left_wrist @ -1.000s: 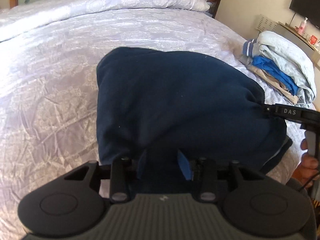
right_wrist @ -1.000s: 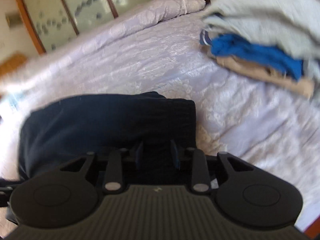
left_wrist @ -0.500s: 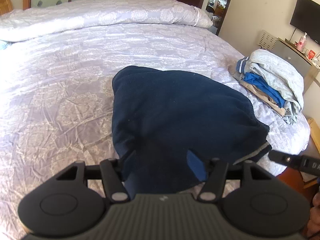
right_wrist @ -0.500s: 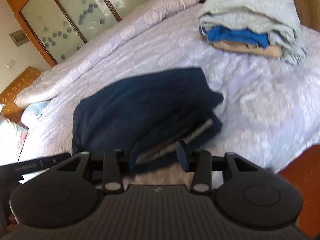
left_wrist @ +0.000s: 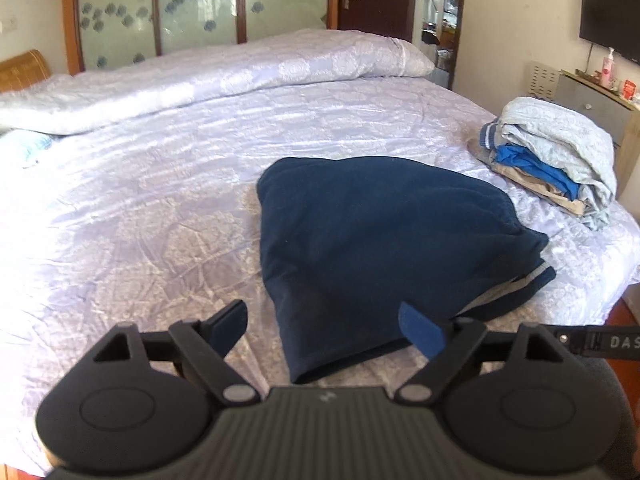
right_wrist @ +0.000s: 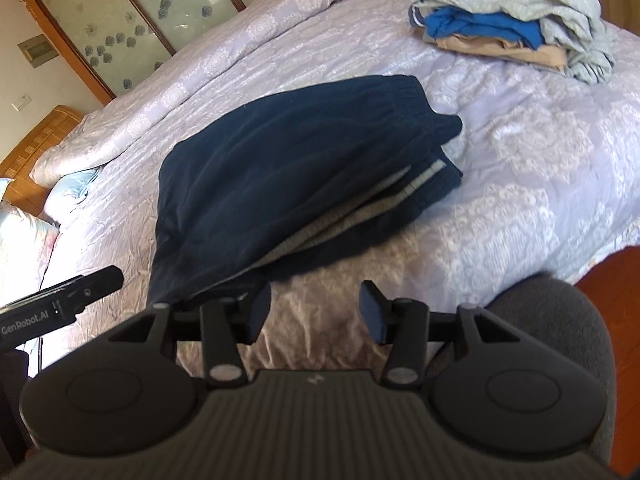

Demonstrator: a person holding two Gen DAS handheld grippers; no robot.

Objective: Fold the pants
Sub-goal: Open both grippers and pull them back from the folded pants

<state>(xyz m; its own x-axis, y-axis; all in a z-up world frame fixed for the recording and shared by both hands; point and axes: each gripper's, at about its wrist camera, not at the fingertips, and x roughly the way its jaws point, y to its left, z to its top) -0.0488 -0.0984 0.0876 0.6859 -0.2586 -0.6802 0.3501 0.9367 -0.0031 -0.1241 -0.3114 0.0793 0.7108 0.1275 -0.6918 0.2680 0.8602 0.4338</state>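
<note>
Pants (left_wrist: 384, 240) lie folded on the bed (left_wrist: 160, 208); we hold both hand-held grippers, left (left_wrist: 324, 326) and right (right_wrist: 316, 312), apart and empty. Loose near layers could slide apart if nudged.

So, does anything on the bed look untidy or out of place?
Only small things. The folded pants are not squared: lower layers with a grey stripe stick out past the top layer along the near edge. The clothes pile near the bed's edge is loosely stacked. Both grippers, left and right, are open and hold nothing.
</note>
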